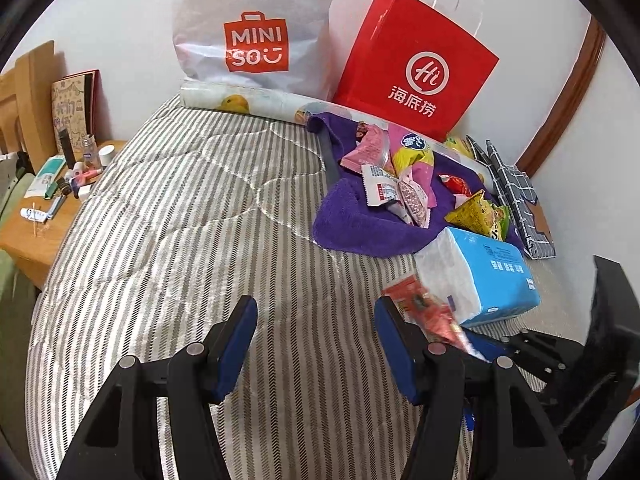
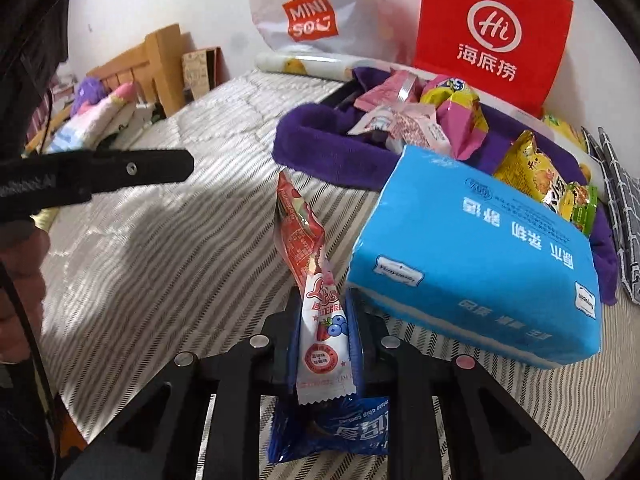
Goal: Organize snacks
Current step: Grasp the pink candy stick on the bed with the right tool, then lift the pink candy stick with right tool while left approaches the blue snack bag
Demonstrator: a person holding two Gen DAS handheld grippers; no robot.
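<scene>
My right gripper (image 2: pixel 325 312) is shut on a red and white snack stick packet (image 2: pixel 310 264), held upright above the striped bed (image 2: pixel 160 240); the packet also shows in the left wrist view (image 1: pixel 428 312). A blue cookie packet (image 2: pixel 340 428) lies under that gripper. My left gripper (image 1: pixel 316 312) is open and empty over the bed; one of its fingers (image 2: pixel 120 172) shows in the right wrist view. Several snack packets (image 1: pixel 396 176) lie piled on a purple towel (image 1: pixel 352 220), also in the right wrist view (image 2: pixel 328 144).
A blue tissue pack (image 1: pixel 488 276) lies by the towel, close to my right gripper (image 2: pixel 480 256). A white Miniso bag (image 1: pixel 256 28) and a red paper bag (image 1: pixel 416 68) lean on the wall. A wooden bedside table (image 1: pixel 32 224) holds small toiletries. A checked cloth pouch (image 1: pixel 516 196) is at right.
</scene>
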